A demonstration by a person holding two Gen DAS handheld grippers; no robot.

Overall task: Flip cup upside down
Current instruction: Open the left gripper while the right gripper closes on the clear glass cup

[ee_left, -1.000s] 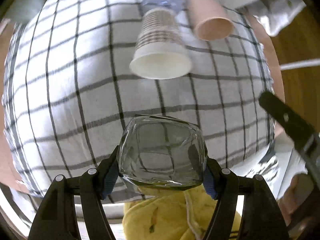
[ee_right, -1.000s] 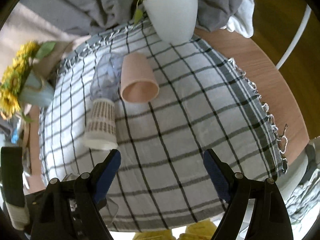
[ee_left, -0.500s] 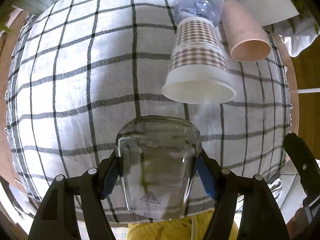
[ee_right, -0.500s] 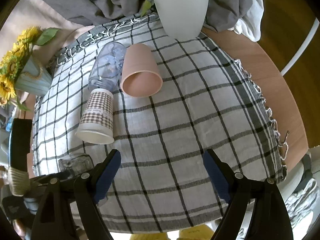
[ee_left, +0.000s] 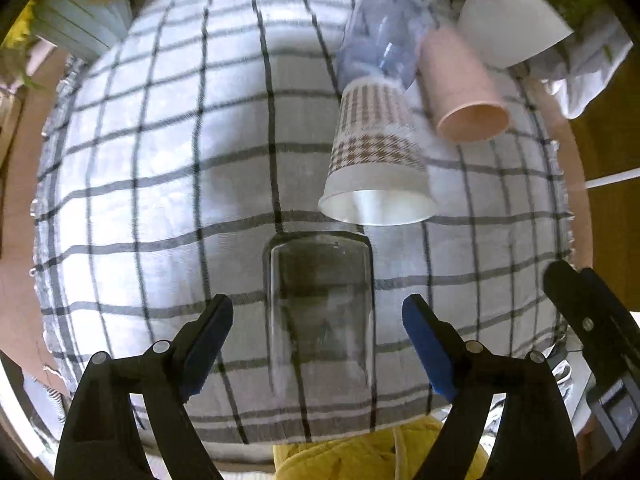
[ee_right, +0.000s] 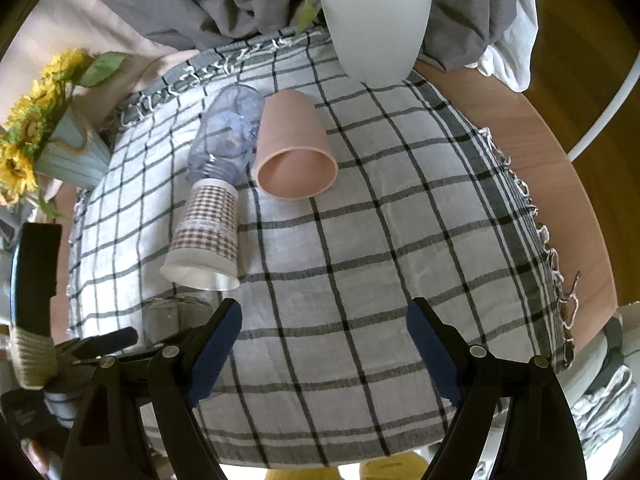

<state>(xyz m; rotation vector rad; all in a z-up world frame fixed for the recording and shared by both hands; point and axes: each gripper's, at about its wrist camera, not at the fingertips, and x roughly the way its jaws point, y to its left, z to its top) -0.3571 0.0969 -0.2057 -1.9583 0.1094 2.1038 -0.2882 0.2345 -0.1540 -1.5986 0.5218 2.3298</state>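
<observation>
A clear glass cup stands on the checked cloth, between the fingers of my left gripper, which is open and not touching it. In the right wrist view the glass shows at the lower left, partly behind the left gripper. My right gripper is open and empty above the cloth's near middle. Which end of the glass is up cannot be told for sure.
A checked paper cup, a pink cup and a clear plastic bottle lie on their sides beyond the glass. A white plant pot stands at the back, a sunflower vase at the left. The table edge curves right.
The left gripper turned the glass over while lowering it to the cloth, then opened and let go. The right gripper stayed open and shifted only slightly.
</observation>
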